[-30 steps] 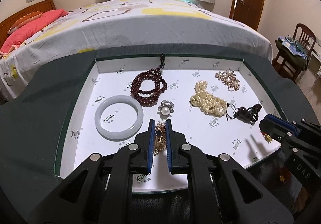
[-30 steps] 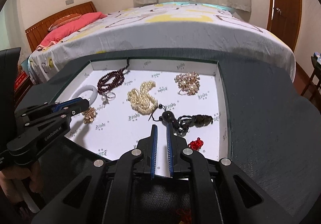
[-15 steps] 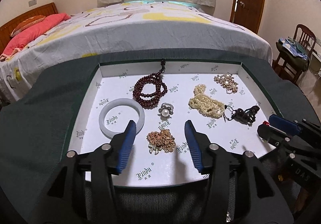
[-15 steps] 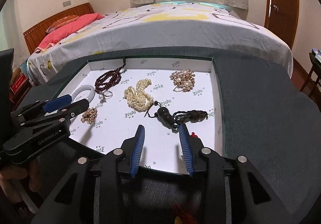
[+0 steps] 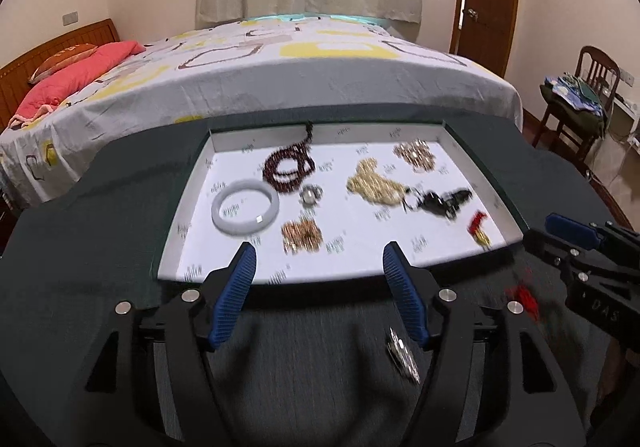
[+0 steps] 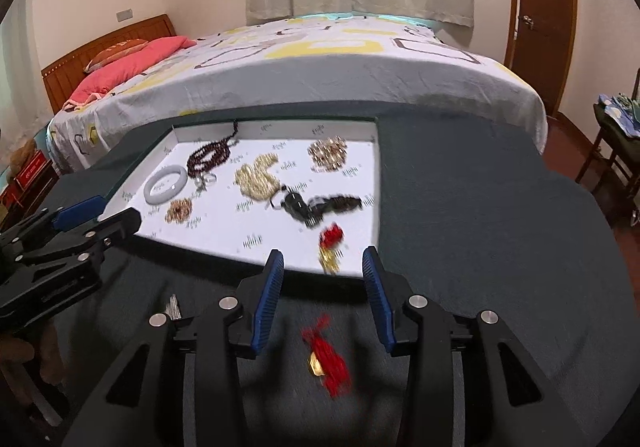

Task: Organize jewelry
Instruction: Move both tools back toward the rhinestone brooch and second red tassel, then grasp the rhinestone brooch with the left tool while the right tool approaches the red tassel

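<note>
Shallow white tray (image 5: 188,231) with printed logos on dark felt-covered counter (image 5: 80,247), bed (image 5: 280,79) behind.

In tray, left to right: smooth pale bangle (image 5: 245,211); tangled gold chain cluster (image 5: 301,235); dark red round-bead strand (image 5: 289,171); small silver pearl piece (image 5: 311,194); cream pearl heap (image 5: 374,187); gold-and-pearl brooch (image 5: 414,155); black corded pendant (image 5: 440,202); red tassel charm (image 5: 478,225).

Left hand-held gripper (image 5: 320,295): ribbed blue pads (image 5: 236,291) wide apart, just been opening, nothing between.

Right hand-held gripper (image 6: 324,295): jaws apart, just been opening, nothing clamped.

On felt outside tray: silver piece (image 5: 402,355), second red tassel (image 6: 330,355).
</note>
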